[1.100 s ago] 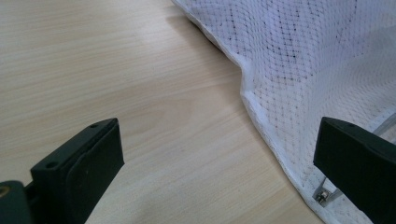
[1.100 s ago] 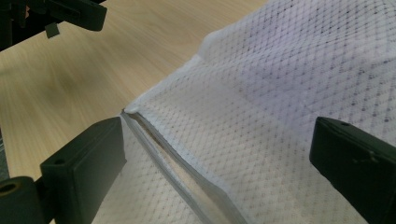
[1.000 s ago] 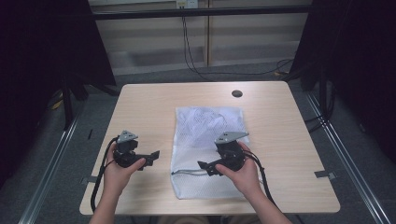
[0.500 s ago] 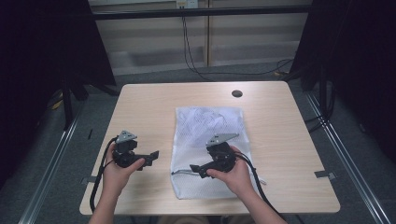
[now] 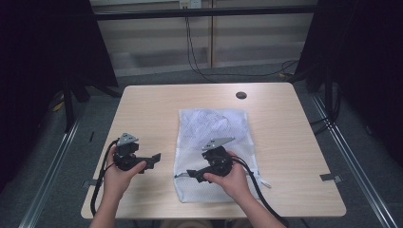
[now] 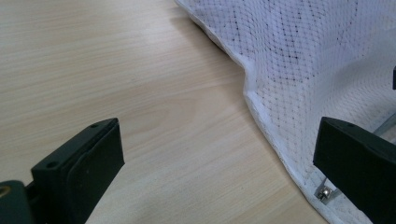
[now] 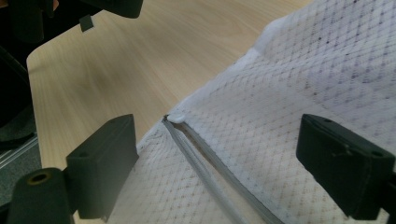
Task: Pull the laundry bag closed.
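The left tongs (image 5: 154, 158) sit low over bare wood near the front left of the table (image 5: 157, 109), held in the person's left hand (image 5: 121, 173). Their two black jaws stand wide apart with nothing between them, and they point across toward the white mesh bag (image 5: 214, 124). From the left gripper view, one jaw hangs over plain tabletop and the other over the bag's hemmed edge (image 6: 254, 100), where a small metal piece (image 6: 324, 192) peeks out at the bottom.

The right tongs (image 5: 190, 174) are over the near part of the bag, held in the right hand (image 5: 233, 178) and pointing leftward toward the bag's left edge. They too are spread wide, gripping nothing. In the right gripper view the grey zipper (image 7: 210, 168) runs up between the jaws and ends at a small white tab (image 7: 176, 117) close to the bag's corner; the zipper looks partly parted there, with two grey lines side by side. I cannot tell whether the jaws touch the mesh or hover just above it.

The mesh bag lies flat in the middle of the table, its long side running away from the person, with something pale bunched inside its far half. A cable (image 5: 100, 185) trails from the left gripper off the front edge, and another (image 5: 259, 192) loops back from the right one. A dark round grommet (image 5: 241, 95) sits near the table's far edge.
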Demonstrator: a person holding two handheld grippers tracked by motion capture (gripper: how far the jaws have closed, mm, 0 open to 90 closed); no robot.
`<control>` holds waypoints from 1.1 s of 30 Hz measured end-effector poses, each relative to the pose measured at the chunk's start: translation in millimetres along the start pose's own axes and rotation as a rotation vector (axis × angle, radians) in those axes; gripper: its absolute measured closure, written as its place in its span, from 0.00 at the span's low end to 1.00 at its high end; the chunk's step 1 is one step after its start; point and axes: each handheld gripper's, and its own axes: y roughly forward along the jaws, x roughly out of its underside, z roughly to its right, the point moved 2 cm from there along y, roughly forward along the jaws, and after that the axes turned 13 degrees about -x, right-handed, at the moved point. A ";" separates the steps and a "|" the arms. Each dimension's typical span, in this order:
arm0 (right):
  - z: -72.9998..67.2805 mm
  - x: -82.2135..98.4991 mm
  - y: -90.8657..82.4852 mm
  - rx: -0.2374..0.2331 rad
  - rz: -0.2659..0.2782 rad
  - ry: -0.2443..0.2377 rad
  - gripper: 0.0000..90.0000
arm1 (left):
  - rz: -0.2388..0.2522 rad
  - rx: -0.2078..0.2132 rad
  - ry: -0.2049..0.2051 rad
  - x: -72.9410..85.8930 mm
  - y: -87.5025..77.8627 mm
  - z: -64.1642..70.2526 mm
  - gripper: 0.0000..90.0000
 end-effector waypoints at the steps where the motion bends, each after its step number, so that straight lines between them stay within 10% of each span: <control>1: -0.4 0.1 2.3 -0.001 -0.005 0.005 0.16 | -0.004 0.001 0.009 -0.1 -0.7 -1.3 0.01; 33: 1.8 -0.4 32.3 -0.102 -0.029 0.088 0.43 | -0.011 0.004 0.016 1.6 -0.9 -3.0 0.02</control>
